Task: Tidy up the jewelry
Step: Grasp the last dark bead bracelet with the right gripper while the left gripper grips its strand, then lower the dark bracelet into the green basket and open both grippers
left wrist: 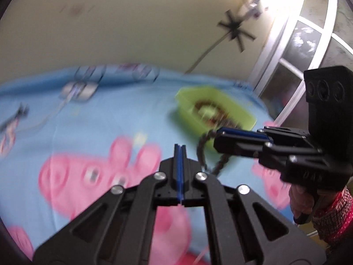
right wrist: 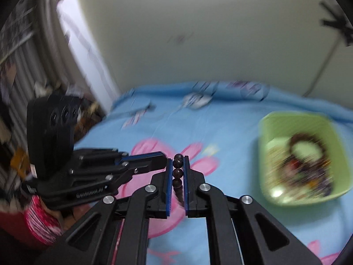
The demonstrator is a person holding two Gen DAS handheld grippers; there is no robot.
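My right gripper (right wrist: 177,161) is shut on a dark bead bracelet (right wrist: 177,173), its round beads lined up between the blue pads. In the left wrist view the right gripper (left wrist: 217,135) holds the bracelet (left wrist: 201,149) dangling above the bed, just in front of a green tray (left wrist: 187,101). The green tray (right wrist: 268,154) holds several other bracelets (right wrist: 308,165). My left gripper (left wrist: 180,146) is shut and empty; in the right wrist view its fingertips (right wrist: 162,156) sit just left of the right gripper's tips.
A blue cartoon-pig bedsheet (left wrist: 77,132) covers the bed. Small blurred items (left wrist: 79,90) lie at the far side of the bed by the cream wall. A window frame (left wrist: 286,55) stands at the right. Both views are motion-blurred.
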